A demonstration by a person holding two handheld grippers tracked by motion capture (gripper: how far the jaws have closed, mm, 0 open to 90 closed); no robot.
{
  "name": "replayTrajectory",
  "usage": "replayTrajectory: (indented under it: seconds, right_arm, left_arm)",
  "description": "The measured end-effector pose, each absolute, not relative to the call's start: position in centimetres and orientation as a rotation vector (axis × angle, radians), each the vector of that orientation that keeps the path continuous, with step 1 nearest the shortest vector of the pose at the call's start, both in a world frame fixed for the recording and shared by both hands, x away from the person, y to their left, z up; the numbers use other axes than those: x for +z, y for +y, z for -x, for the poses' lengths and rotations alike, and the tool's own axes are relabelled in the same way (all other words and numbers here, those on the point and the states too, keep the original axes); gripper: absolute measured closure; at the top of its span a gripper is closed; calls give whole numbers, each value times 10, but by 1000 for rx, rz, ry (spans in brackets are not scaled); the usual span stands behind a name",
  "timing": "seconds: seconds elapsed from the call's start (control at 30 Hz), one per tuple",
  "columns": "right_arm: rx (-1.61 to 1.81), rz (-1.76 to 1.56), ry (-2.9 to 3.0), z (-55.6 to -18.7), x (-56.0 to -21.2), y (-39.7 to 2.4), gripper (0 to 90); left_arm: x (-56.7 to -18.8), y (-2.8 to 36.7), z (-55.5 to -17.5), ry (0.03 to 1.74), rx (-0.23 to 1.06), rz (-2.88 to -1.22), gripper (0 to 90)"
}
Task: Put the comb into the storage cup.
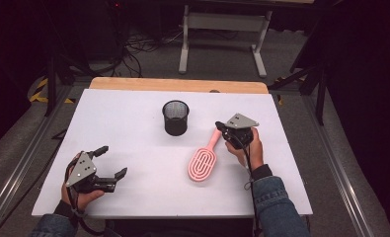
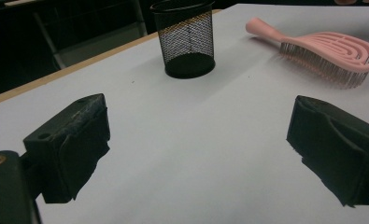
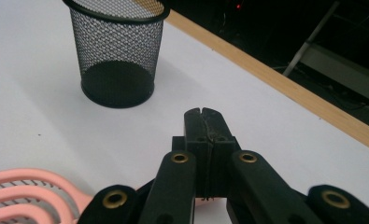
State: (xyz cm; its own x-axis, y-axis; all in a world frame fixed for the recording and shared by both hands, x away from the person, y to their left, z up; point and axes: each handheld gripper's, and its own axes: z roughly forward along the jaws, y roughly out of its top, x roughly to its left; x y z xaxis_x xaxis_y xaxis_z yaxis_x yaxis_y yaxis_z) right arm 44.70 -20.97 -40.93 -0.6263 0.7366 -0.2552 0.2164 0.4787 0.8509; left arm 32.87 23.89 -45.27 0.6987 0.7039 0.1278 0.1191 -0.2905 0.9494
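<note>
While pinching handle — right tongs low.

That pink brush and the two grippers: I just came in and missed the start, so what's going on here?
A person works at a white table with a gripper in each hand. The right gripper has its jaws closed on the handle of the pink hairbrush, which lies on the table. The left gripper rests open and empty near the front edge. A black mesh cup stands upright beyond the brush.

Brush handle hidden beneath right gripper
</note>
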Motion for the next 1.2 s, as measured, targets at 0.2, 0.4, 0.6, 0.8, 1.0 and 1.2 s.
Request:
replayTrajectory:
  seconds: [0.2,0.4,0.6,0.8,1.0,1.2]
  right_arm:
    - [1018,-782,2172,-463,-413,-196,900]
    - [934,-773,2215,-473,-418,-183,900]
    - [851,-836,2238,-484,-428,-181,900]
    - [800,-908,2274,-490,-438,-187,900]
    - [740,-924,2316,-488,-446,-192,900]
    - [721,-917,2349,-484,-450,-197,900]
  left_arm:
    - [-452,240,-328,661,688,-1784,68]
    - [-452,242,-328,668,688,-1771,68]
    - [-452,242,-328,663,691,-1759,71]
    - [-452,242,-328,661,686,-1765,73]
    - [-452,242,-327,660,681,-1765,73]
    - [-453,241,-327,664,681,-1772,73]
